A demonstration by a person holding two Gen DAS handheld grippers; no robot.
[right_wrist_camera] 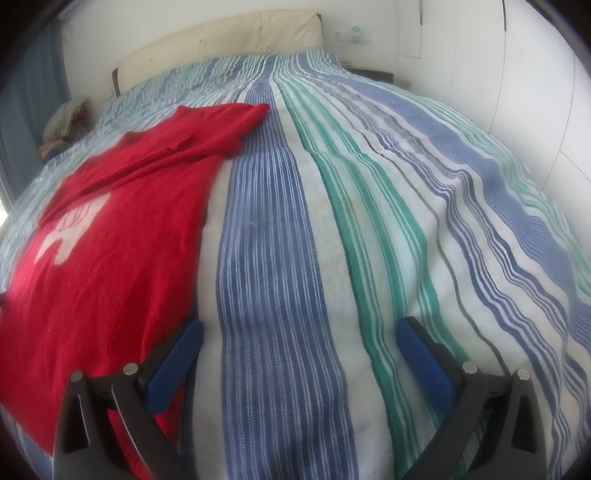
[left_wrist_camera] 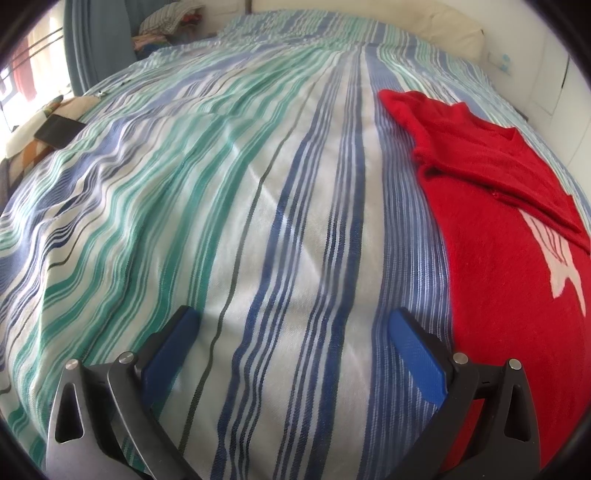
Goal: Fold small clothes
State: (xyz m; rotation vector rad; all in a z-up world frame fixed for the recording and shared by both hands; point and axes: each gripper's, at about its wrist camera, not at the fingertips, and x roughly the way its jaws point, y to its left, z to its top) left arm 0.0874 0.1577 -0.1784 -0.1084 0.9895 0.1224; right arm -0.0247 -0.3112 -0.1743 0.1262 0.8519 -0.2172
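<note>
A red knit sweater with a white motif lies flat on the striped bedspread, one sleeve folded across its chest. In the left wrist view it fills the right side; in the right wrist view the sweater fills the left side. My left gripper is open and empty, hovering over bare bedspread just left of the sweater's hem edge. My right gripper is open and empty over the bedspread, just right of the sweater's edge; its left finger overlaps the red fabric in view.
A cream headboard stands at the far end of the bed. A pile of clothes sits at the far left corner. A dark flat object lies on a cushion at the left edge. White wardrobe doors run along the right.
</note>
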